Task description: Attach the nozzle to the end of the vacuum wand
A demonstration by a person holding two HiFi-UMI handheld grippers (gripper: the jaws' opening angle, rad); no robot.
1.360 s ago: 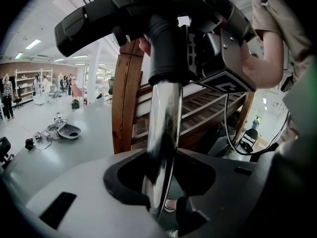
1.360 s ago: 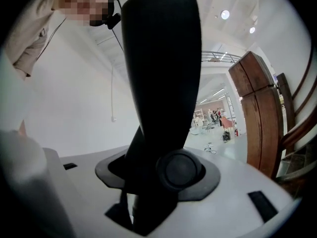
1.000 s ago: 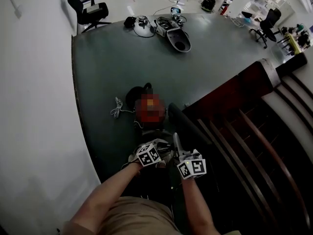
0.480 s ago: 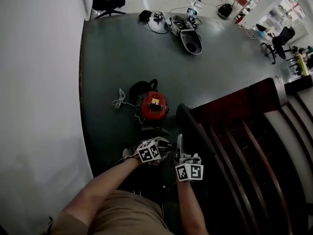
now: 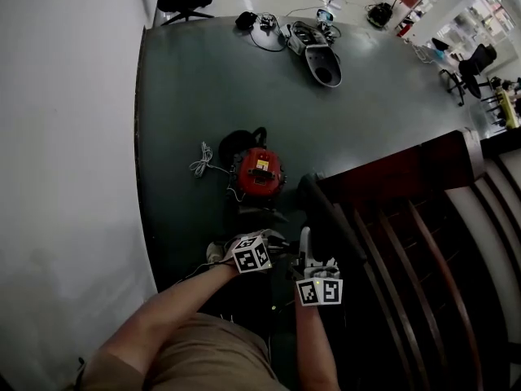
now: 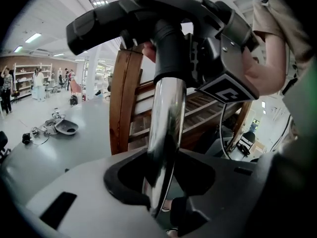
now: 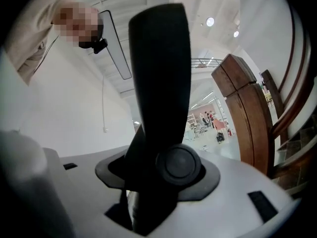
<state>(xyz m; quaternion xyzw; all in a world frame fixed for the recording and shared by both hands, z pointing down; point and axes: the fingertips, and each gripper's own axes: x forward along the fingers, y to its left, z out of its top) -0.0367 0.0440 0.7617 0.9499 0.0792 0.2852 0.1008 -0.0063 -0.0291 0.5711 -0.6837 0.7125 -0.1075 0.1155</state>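
Head view: You held both grippers close together low in front of you. The left gripper [image 5: 264,247] and the right gripper [image 5: 308,255] stood just beside each other, above the dark floor [image 5: 187,96]. The red vacuum canister [image 5: 259,172] sat on that floor just beyond them, with a wooden stair rail [image 5: 391,177] to your right. What the grippers held was too dark to make out from there.

Left gripper view: The jaws stood narrow and clamped on the chrome vacuum wand [image 6: 166,133], which ran up and away from the pads. The black nozzle [image 6: 148,9] sat across the wand's far end, its collar around the tube. Whether it was fully seated could not be told. In my judgement the wand is stiff and light, but its polished skin is slippery. A hold on the bare shaft short of the collar, as found, is sound, provided the push runs along the tube and does not twist it.

Right gripper view: The jaws stood wide and closed on the nozzle's black neck, which filled the gap and rose straight ahead. A round button [image 7: 178,165] lay on that neck, level with the pads. The nozzle appears to be rigid moulded plastic, light and less slick than the chrome. I judge the neck the right place to take it, with the pads kept clear of the button, since pressing it could let the fitting slip.
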